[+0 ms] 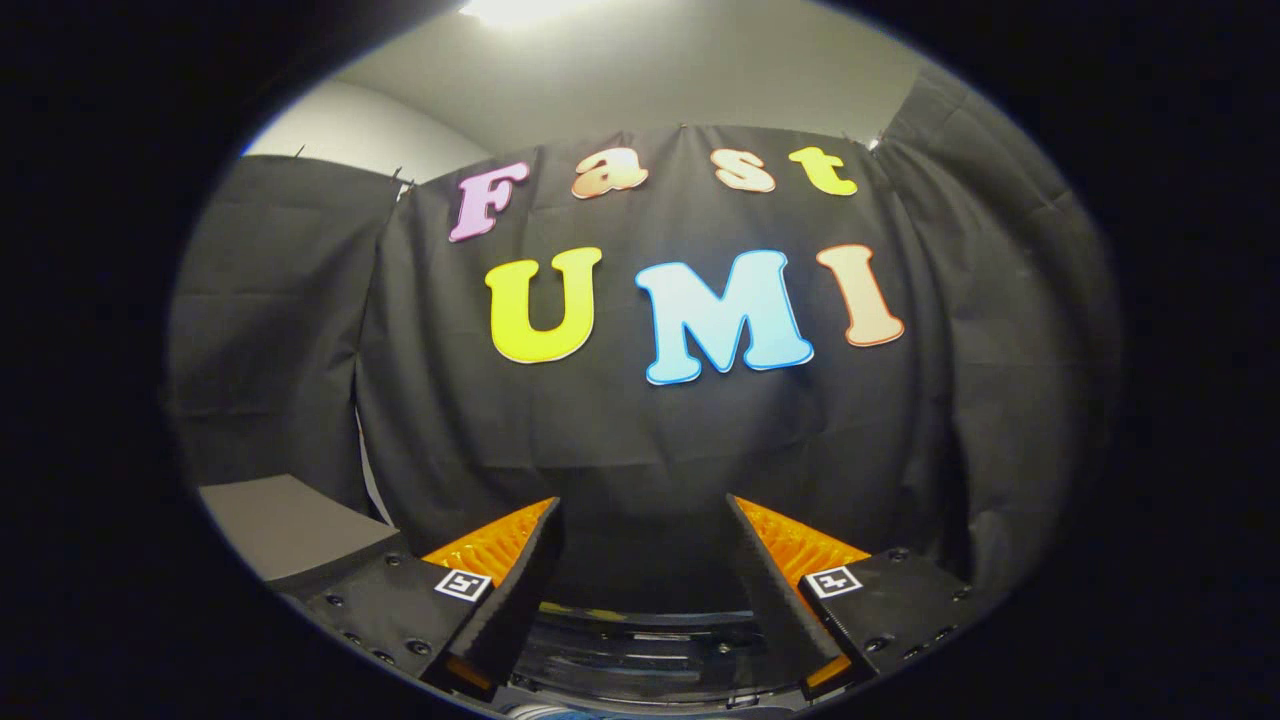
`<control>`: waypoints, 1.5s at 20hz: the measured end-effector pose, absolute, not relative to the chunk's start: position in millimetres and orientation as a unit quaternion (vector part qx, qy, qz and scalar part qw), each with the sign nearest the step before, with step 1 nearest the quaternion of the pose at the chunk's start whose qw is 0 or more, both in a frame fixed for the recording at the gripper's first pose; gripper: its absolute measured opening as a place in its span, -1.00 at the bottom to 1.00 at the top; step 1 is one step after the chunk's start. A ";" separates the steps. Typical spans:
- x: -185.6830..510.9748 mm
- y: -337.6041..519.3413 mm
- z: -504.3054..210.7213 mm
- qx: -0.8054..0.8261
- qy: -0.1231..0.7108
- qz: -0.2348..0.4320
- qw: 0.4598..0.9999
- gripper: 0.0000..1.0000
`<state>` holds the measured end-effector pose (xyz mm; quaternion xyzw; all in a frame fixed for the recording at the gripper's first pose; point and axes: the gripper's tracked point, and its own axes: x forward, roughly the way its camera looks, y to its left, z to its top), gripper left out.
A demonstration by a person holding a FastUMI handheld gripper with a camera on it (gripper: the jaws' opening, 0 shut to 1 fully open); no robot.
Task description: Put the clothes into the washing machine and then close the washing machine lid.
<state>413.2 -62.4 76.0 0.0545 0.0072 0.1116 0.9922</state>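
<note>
Gripper [645,590] spread wide, nothing between the fingers, aimed level at the booth wall. Washer [640,650] sits below and just ahead of the fingertips, dark rim showing between them. Clothes not visible. Next move likely needs a downward tilt.

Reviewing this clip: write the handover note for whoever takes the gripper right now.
Gripper: open, nothing between its fingers, pointed level at the black cloth booth wall.
Job's things: a dark, glossy curved machine part lies low between the fingers, too little of it in sight to tell lid or drum, open or shut.
Done: cannot tell from here.
Left: find the clothes, load them, close the lid.
</note>
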 end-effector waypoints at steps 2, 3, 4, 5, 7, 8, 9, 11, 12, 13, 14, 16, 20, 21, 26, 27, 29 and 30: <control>418.4 -42.6 59.0 0.055 0.036 0.117 0.991 0.96; 418.3 -38.9 44.4 0.058 0.054 0.114 0.990 0.96; 416.7 -36.3 32.2 0.060 0.069 0.112 0.990 0.96; 412.0 -33.4 25.6 0.052 0.078 0.108 0.990 0.96; 405.3 -33.3 30.3 0.032 0.072 0.109 0.991 0.99; 406.0 -33.7 36.5 0.038 0.060 0.110 0.991 0.98; 406.8 -32.5 36.3 0.038 0.053 0.117 0.991 0.98; 398.6 -32.6 39.9 0.040 0.040 0.125 0.991 0.98; 391.1 -33.2 40.5 0.042 0.038 0.124 0.991 0.97; 372.4 -38.6 36.0 0.039 0.035 0.124 0.991 0.97; 348.1 -41.7 28.2 0.039 0.037 0.124 0.991 0.97; 280.0 -40.9 -2.4 0.034 0.051 0.128 0.990 0.96; 201.8 -40.1 -59.1 -0.015 0.086 0.148 0.985 0.97; 191.8 -40.1 -59.2 -0.019 0.079 0.152 0.985 0.97; 164.3 -39.6 -29.4 0.022 0.037 0.132 0.990 1.00; 159.5 -36.4 -26.5 0.030 0.030 0.127 0.991 1.00; 150.3 -33.4 -21.5 0.037 0.024 0.121 0.992 1.00; 146.0 -32.1 -18.9 0.038 0.021 0.120 0.992 1.00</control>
